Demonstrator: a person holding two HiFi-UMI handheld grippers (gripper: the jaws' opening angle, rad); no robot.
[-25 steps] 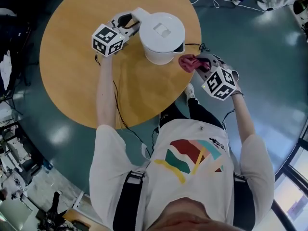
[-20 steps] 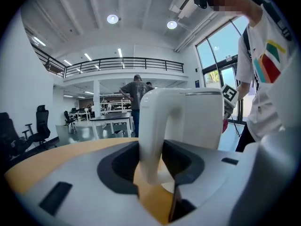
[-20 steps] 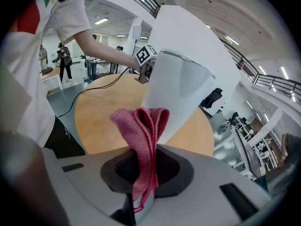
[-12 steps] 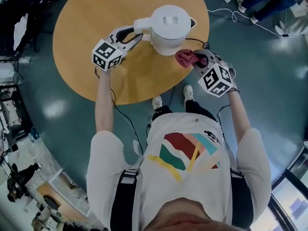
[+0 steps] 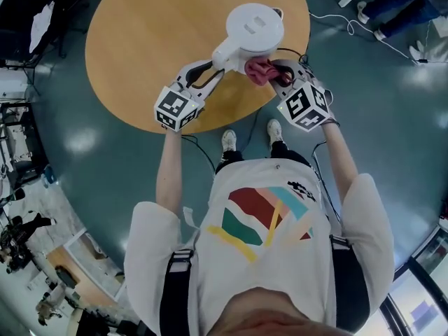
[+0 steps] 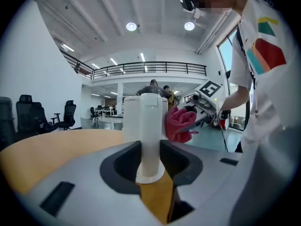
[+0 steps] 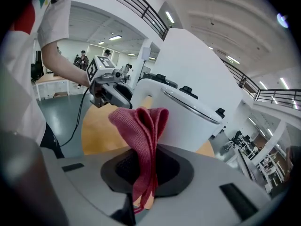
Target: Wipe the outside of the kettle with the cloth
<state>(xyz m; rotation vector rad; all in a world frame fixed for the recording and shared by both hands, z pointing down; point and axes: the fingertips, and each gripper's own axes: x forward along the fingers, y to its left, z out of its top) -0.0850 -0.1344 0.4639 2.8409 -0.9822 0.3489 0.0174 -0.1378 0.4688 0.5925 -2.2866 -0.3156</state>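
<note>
At upper centre, the left gripper (image 5: 208,74) has just tightened on the handle (image 5: 224,53) of the kettle (image 5: 253,26). The right gripper (image 5: 278,73) pinches the red cloth (image 5: 257,70) just beside it.

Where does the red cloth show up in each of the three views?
Head view: cloth upper centre, next to the kettle.
Left gripper view: right of centre, beside the kettle's handle.
Right gripper view: centre, clamped between the jaws.
Shared landmark: the white kettle.
</note>
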